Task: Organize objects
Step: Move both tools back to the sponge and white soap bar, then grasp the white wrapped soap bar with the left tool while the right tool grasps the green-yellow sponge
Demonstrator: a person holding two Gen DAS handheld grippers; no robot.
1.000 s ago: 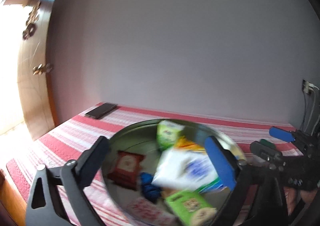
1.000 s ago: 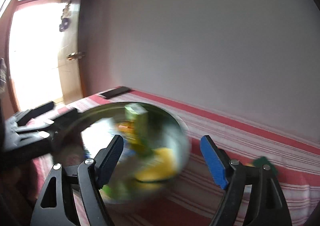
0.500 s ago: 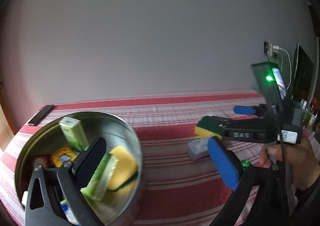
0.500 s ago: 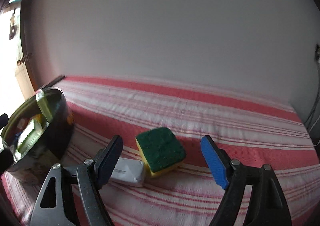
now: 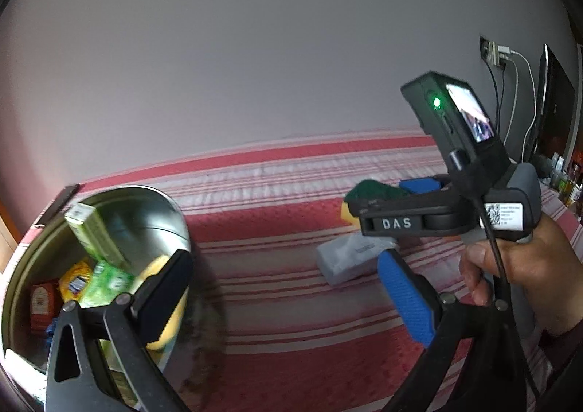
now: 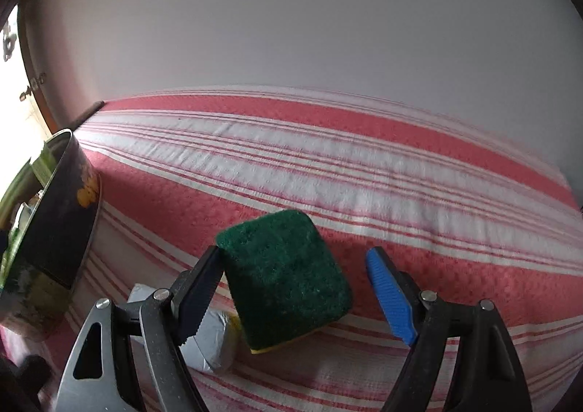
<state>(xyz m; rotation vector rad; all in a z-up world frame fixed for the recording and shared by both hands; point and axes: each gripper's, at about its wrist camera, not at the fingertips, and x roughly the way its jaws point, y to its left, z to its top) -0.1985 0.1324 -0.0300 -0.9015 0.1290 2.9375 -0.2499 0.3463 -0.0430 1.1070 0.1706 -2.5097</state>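
Note:
A round metal tin (image 5: 160,200) stands on the striped cloth at the left, holding green boxes (image 5: 96,235), a yellow sponge and small packets; its dark wall shows in the right wrist view (image 6: 54,229). A green-topped yellow sponge (image 6: 288,277) lies on the cloth between the open jaws of my right gripper (image 6: 295,288), touching neither pad that I can see. It also shows in the left wrist view (image 5: 371,189). A grey-white packet (image 6: 211,335) lies beside it (image 5: 346,259). My left gripper (image 5: 284,291) is open and empty, its left finger over the tin's rim.
The red and white striped cloth (image 6: 364,164) covers the surface up to a plain wall. A dark phone (image 5: 58,208) lies at the far left edge. Cables and a wall socket (image 5: 499,54) are at the right. A door is at the far left.
Both grippers swung right, away from the tin. My right gripper moved closer and lower, so the green sponge now lies between its open jaws.

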